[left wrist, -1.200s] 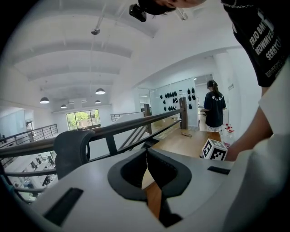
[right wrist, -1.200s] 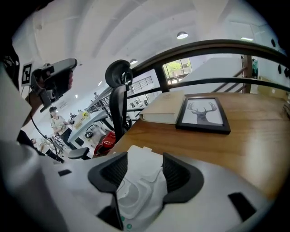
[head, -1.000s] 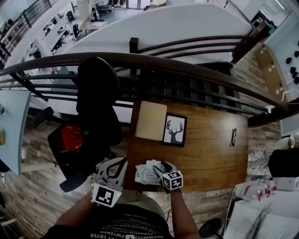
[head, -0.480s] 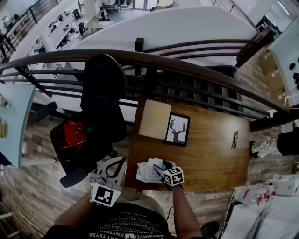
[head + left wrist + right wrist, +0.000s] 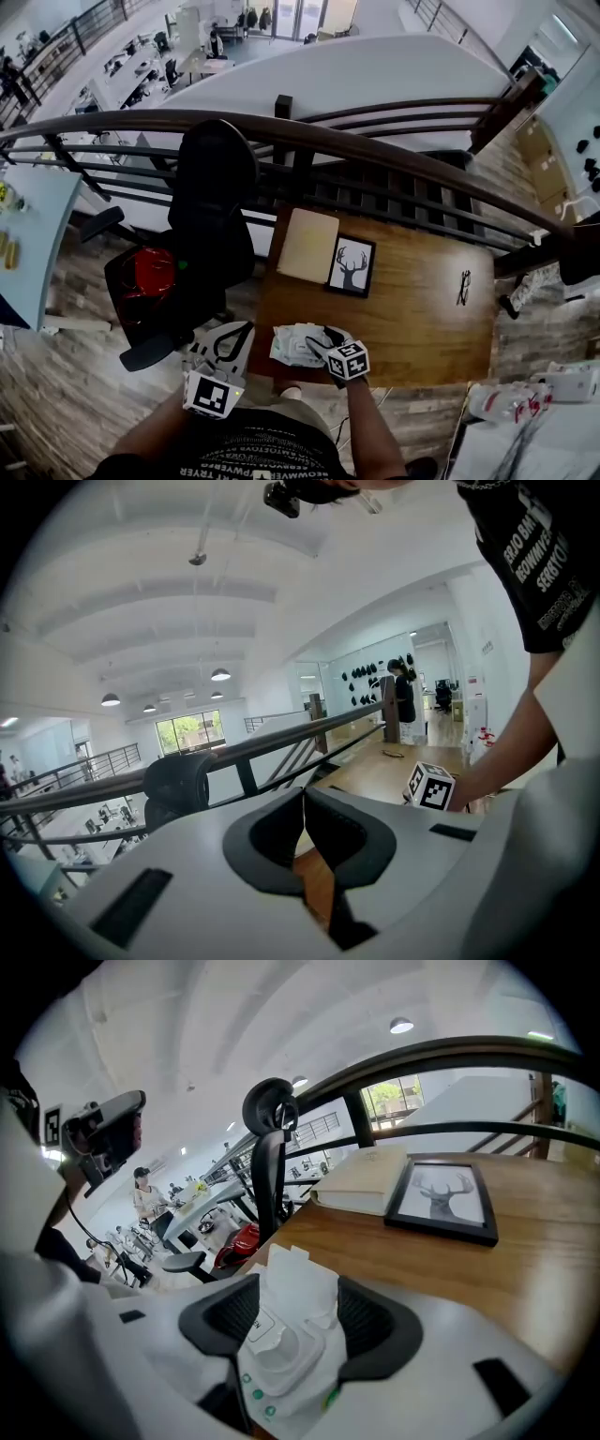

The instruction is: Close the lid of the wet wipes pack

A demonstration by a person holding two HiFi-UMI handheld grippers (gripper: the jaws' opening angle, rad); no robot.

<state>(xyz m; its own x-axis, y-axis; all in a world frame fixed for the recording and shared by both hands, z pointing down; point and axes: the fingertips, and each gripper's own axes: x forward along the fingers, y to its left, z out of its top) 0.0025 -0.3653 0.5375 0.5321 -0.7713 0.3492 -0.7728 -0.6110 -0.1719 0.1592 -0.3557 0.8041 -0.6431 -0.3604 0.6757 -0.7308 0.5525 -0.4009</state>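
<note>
The wet wipes pack (image 5: 291, 345) lies on the wooden table (image 5: 412, 309) near its front edge. In the right gripper view the pack (image 5: 281, 1358) shows a white flip lid standing up and a wipe (image 5: 298, 1283) sticking out of it. My right gripper (image 5: 317, 345) hangs over the pack, open, its pads on either side of the lid and wipe and clear of them. My left gripper (image 5: 234, 334) is shut with nothing in it, just off the table's left front corner; in its own view the left gripper (image 5: 304, 822) has its jaws touching.
A framed deer picture (image 5: 351, 265) and a beige book (image 5: 306, 244) lie at the table's far left. Glasses (image 5: 464, 287) lie at the right. A black office chair (image 5: 211, 211) with a red object (image 5: 145, 277) stands left of the table. A dark railing (image 5: 375, 150) runs behind.
Both grippers have stayed almost in place: the right one over the pack, the left one beside the table corner. The head view has drifted a little.
</note>
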